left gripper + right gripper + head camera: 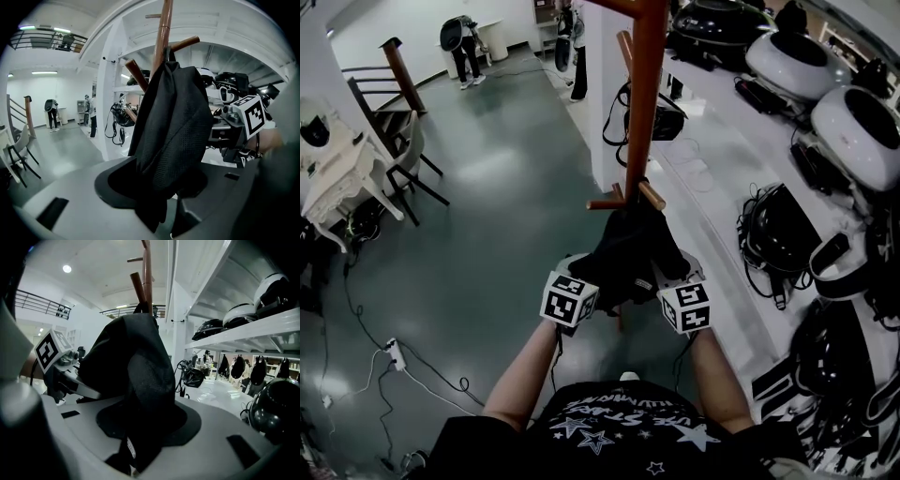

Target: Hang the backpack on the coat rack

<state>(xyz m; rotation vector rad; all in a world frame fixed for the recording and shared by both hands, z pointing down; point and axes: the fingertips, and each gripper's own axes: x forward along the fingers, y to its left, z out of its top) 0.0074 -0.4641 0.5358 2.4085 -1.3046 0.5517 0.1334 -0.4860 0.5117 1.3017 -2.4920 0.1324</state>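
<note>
With the black backpack (pixel 628 248) hung on a low peg of the wooden coat rack (pixel 645 94), its fabric slack between the part-open left claw (pixel 161 187) and right claw (pixel 145 427), the release seems in hand, and next both should draw back clear.

Nothing legible for you: the white lettering on your T-shirt (pixel 619 410), behind the left tool (pixel 583 284), is too blurred.

Backpack (pixel 173 122) hangs on coat rack (pixel 161 42) inside parted claw (pixel 161 204).
</note>
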